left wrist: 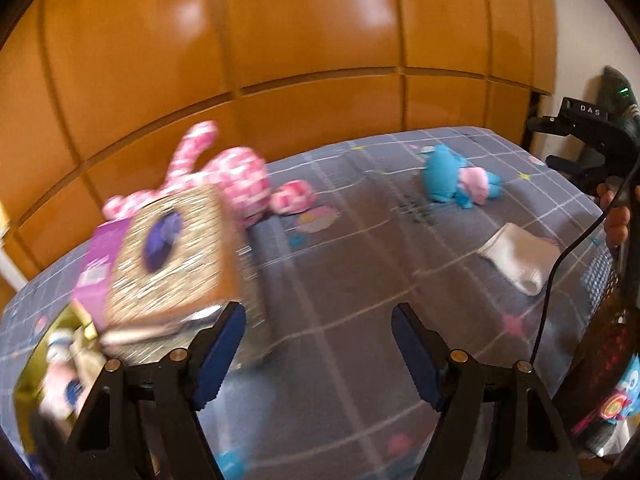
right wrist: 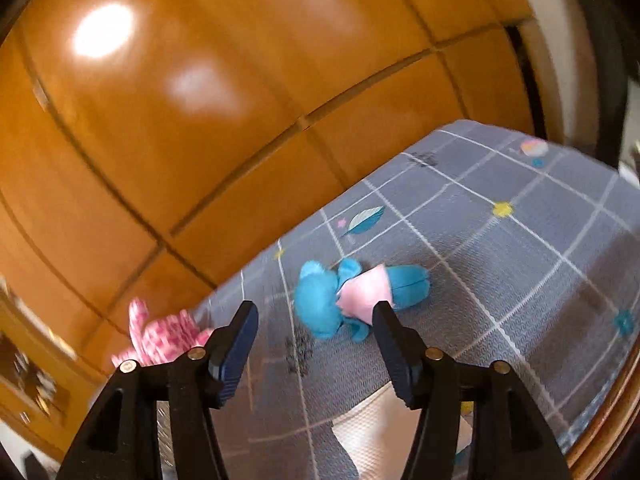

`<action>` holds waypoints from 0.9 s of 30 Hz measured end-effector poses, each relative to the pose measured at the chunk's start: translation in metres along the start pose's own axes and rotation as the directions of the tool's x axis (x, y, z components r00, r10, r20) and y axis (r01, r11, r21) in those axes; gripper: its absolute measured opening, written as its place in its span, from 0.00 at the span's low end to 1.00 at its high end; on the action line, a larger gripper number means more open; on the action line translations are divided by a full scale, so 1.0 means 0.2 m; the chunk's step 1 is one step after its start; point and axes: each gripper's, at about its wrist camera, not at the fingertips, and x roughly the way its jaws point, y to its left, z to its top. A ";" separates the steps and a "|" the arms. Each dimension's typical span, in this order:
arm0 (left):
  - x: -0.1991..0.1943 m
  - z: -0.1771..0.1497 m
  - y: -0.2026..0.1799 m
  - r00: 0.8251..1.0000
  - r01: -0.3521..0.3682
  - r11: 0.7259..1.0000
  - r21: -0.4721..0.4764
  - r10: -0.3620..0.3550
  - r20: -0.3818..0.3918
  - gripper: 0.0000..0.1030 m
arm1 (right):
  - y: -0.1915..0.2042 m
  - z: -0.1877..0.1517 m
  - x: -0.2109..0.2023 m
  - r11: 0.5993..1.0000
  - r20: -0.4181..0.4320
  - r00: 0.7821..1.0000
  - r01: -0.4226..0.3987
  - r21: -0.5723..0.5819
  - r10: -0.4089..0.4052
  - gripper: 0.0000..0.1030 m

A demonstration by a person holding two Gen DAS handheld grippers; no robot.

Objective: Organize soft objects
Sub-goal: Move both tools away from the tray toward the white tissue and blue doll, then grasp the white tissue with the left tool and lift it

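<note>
A blue plush toy in a pink dress (left wrist: 460,178) lies on the grey checked bed sheet (left wrist: 360,264) at the back right. In the right wrist view the blue plush (right wrist: 344,298) lies just beyond my open, empty right gripper (right wrist: 316,320). A pink and white patterned plush rabbit (left wrist: 224,172) lies at the back left, and it also shows in the right wrist view (right wrist: 160,336). My left gripper (left wrist: 318,320) is open and empty above the sheet. A glittery gold box with a purple patch (left wrist: 168,256) stands just left of its left finger, blurred.
A white folded cloth (left wrist: 520,258) lies on the sheet at the right, also seen low in the right wrist view (right wrist: 384,432). An orange wooden headboard (left wrist: 280,60) rises behind the bed. The other gripper and a hand (left wrist: 592,152) are at the right edge. A gold container (left wrist: 52,368) is at the lower left.
</note>
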 end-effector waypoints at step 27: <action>0.62 0.18 -0.94 0.851 0.524 0.779 0.345 -0.469 -0.235 0.83 | -0.16 0.03 -0.04 0.981 0.030 0.997 -0.069 0.182 0.064 0.62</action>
